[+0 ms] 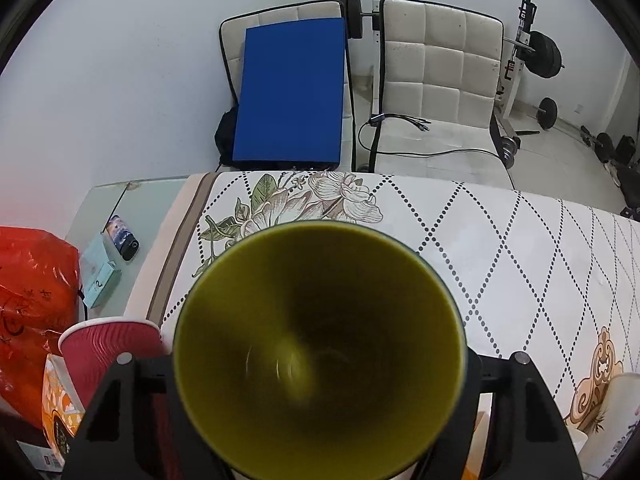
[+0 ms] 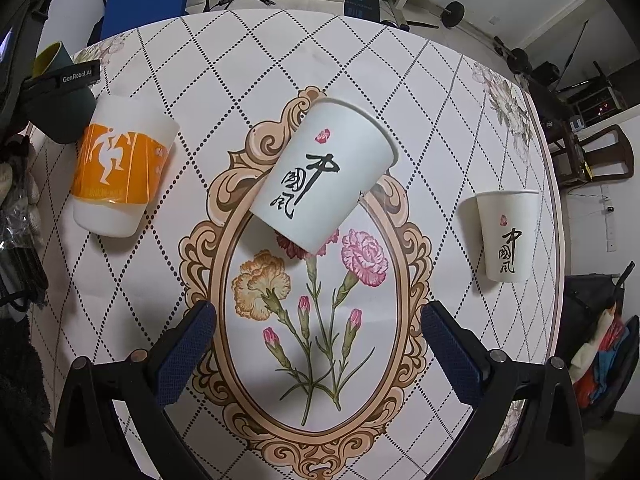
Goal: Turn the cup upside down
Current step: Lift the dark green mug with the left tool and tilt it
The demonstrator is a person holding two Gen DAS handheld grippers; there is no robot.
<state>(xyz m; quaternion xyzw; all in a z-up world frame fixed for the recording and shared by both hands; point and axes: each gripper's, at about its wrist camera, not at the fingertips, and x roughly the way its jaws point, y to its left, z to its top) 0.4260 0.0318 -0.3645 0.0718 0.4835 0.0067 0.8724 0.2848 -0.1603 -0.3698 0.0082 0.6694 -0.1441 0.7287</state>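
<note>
My left gripper (image 1: 320, 364) is shut on a dark green cup with a yellow-green inside (image 1: 320, 344); its mouth faces the camera and fills the lower middle of the left wrist view. The same cup (image 2: 60, 92) shows at the far left of the right wrist view, held above the table. My right gripper (image 2: 318, 320) is open and empty over the flower print. A white paper cup with black calligraphy (image 2: 324, 176) is tilted in front of it. An orange and white cup (image 2: 120, 168) stands at the left, another white paper cup (image 2: 508, 236) at the right.
The table (image 2: 440, 120) has a diamond and flower cloth. In the left wrist view a red ribbed cup (image 1: 108, 344), a red plastic bag (image 1: 32, 300), a teal box (image 1: 98, 276) and a phone (image 1: 124, 240) sit at the left. Two chairs (image 1: 436, 80) and a blue board (image 1: 292, 92) stand behind.
</note>
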